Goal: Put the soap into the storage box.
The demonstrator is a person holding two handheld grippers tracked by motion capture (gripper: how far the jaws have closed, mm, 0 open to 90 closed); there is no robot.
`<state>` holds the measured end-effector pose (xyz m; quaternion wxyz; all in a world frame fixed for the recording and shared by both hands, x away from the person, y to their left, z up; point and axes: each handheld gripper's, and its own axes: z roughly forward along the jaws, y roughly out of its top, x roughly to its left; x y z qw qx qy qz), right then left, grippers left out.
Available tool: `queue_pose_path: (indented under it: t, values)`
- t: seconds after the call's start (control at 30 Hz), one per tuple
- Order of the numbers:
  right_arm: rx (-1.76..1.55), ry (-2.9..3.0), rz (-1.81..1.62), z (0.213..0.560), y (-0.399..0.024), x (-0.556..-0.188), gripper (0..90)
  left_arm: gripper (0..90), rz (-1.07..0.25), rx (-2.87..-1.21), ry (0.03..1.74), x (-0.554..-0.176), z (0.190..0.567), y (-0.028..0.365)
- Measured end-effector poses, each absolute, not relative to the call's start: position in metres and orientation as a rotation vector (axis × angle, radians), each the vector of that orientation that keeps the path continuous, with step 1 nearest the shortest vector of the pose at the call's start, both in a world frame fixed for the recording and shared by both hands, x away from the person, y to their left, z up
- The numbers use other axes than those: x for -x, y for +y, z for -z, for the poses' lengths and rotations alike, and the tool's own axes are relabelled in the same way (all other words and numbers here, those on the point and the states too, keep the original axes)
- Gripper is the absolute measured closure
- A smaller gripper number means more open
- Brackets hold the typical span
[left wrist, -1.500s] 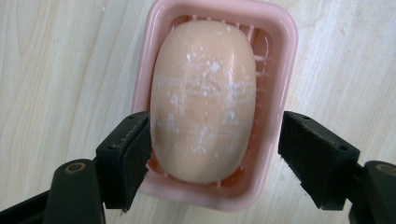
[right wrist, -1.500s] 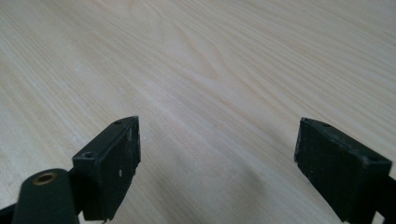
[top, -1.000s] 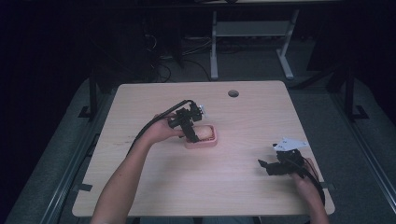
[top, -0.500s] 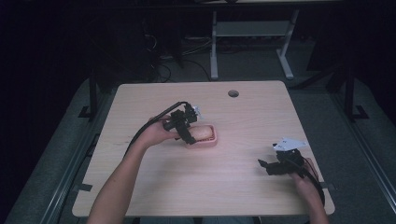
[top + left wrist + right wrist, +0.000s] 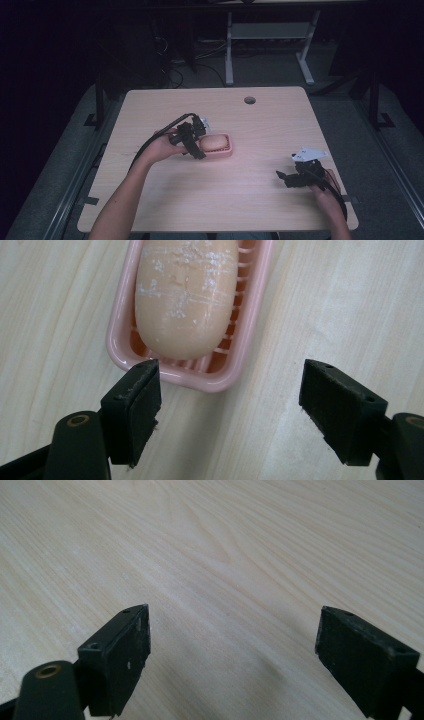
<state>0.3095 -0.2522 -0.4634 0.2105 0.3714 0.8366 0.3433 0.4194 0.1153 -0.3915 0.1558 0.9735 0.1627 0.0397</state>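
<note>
A pink soap dish (image 5: 228,150) lies near the middle of the wooden table (image 5: 250,200), with a peach bar of soap (image 5: 212,141) in it. My left gripper (image 5: 199,144) sits at the dish's left end. In the left gripper view the gripper (image 5: 230,385) is open. Its jaws stand just short of the dish's rim (image 5: 251,320) and hold nothing, and the soap (image 5: 185,295) lies beyond them, dusted with white marks. My right gripper (image 5: 284,178) rests low at the table's right front. It is open (image 5: 232,630) over bare wood.
A round cable hole (image 5: 249,100) is in the table near its far edge. A black cable (image 5: 160,134) loops back from the left gripper. White desk legs (image 5: 229,55) stand on the dark floor beyond the table.
My left gripper has drawn back a little to the left, off the dish, so more of the soap shows. The right gripper has stayed put.
</note>
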Motion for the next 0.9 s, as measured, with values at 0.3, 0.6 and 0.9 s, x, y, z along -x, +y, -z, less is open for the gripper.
queue_pose_path:
  t: [0.3,0.6,0.9]
  values:
    - [-1.029,2.332,-0.943,0.464,-0.252,-0.31,13.9,24.8,-0.115,-2.79,0.472,-0.412,0.394,0.122]
    - [-1.03,2.332,-0.935,0.465,-0.251,-0.311,13.9,24.8,-0.11,-2.773,0.482,-0.403,0.397,0.129]
    - [-1.036,2.329,-0.93,0.465,-0.251,-0.31,13.9,24.9,-0.116,-2.774,0.5,-0.396,0.4,0.14]
